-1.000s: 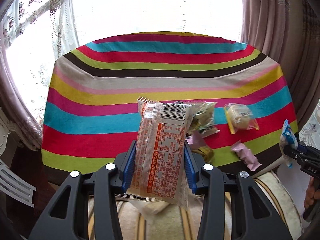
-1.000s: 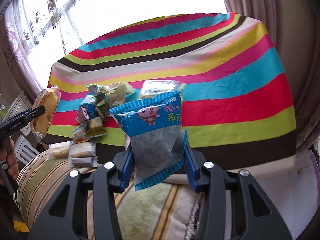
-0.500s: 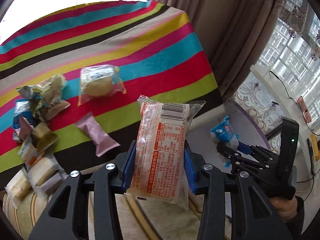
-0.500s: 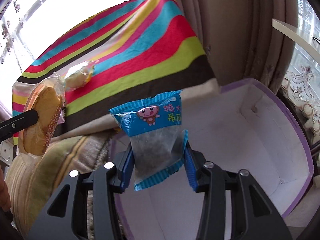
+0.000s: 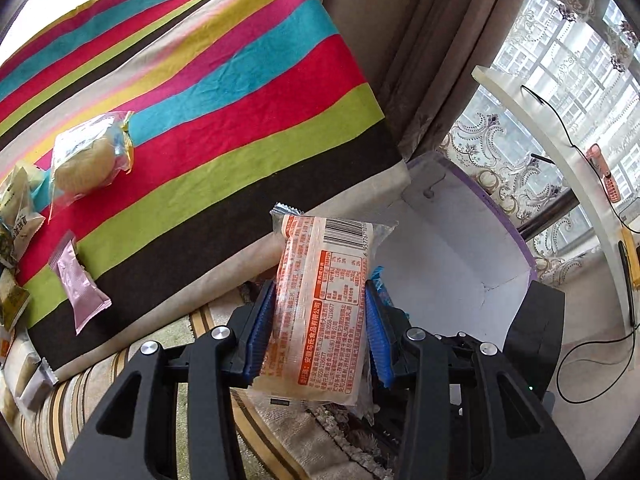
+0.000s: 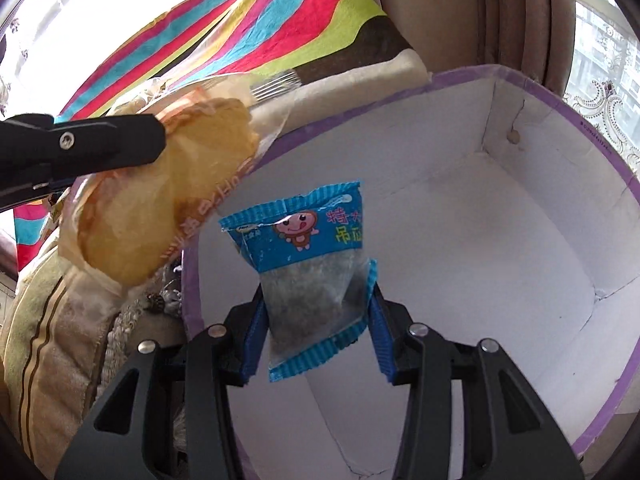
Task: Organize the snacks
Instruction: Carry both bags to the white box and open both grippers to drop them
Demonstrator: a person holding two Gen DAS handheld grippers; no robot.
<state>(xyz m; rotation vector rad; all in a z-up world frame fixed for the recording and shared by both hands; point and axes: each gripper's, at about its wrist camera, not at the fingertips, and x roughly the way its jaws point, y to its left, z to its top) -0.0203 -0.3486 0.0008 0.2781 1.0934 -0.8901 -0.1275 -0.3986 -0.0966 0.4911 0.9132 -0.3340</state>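
My left gripper (image 5: 320,320) is shut on an orange-printed cake packet (image 5: 324,304), held upright beside the near rim of a white box with a purple rim (image 5: 516,236). That packet (image 6: 160,204) also shows in the right wrist view, at the box's left rim. My right gripper (image 6: 316,320) is shut on a blue snack packet (image 6: 308,264) and holds it above the inside of the box (image 6: 500,240). The box floor that shows holds nothing.
A striped tablecloth (image 5: 200,92) covers the table left of the box. A bun packet (image 5: 88,160), a pink packet (image 5: 78,284) and several small snacks (image 5: 16,216) lie on it. A striped cushion (image 6: 48,340) lies beside the box. Curtains hang behind.
Both grippers have swung right, away from the table and toward the box. The right gripper now hangs over the box's inside and the left packet has come up to its rim.
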